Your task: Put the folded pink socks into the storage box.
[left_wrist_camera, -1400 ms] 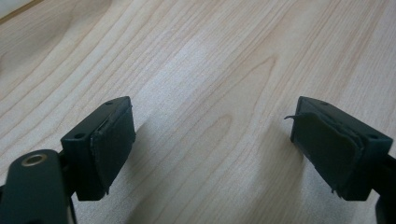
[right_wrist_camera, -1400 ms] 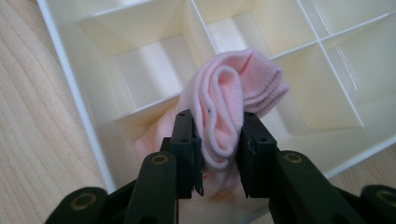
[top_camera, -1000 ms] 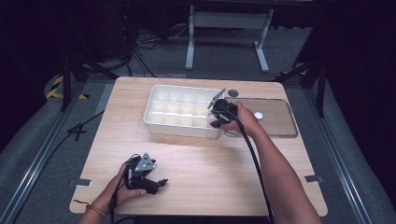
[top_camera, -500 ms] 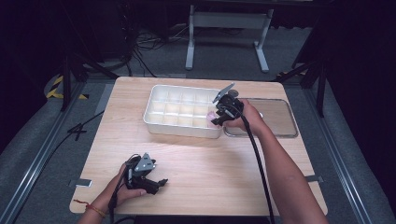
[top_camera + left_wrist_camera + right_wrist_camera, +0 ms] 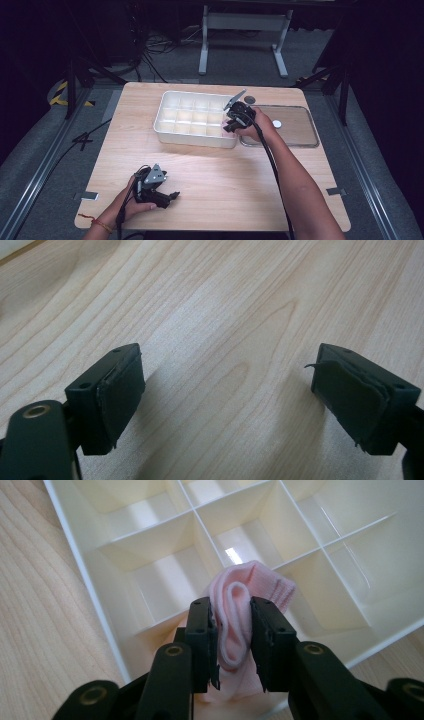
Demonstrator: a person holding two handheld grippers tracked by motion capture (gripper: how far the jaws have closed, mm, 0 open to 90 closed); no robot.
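Observation:
A white tray (image 5: 192, 140) split into several compartments stands at the middle back of the wooden table. My right gripper (image 5: 231, 123) hangs over its near right corner. In the right gripper view its jaws (image 5: 232, 617) have just been closing and are shut on a rolled pink sock (image 5: 242, 597), held just above a compartment by the tray's rim (image 5: 88, 580). My left gripper (image 5: 167, 197) rests near the table's front left. Its pads (image 5: 122, 390) stand wide open over bare wood (image 5: 220, 315), with nothing between them.
A clear flat tray (image 5: 300, 132) lies right of the white tray, with a small white round piece (image 5: 276, 123) on it. A dark round object (image 5: 249, 100) sits behind the right hand. A metal stand and cables are on the floor beyond the table.
The right gripper has shifted only slightly over the tray's right end. The left gripper has stayed where it was.

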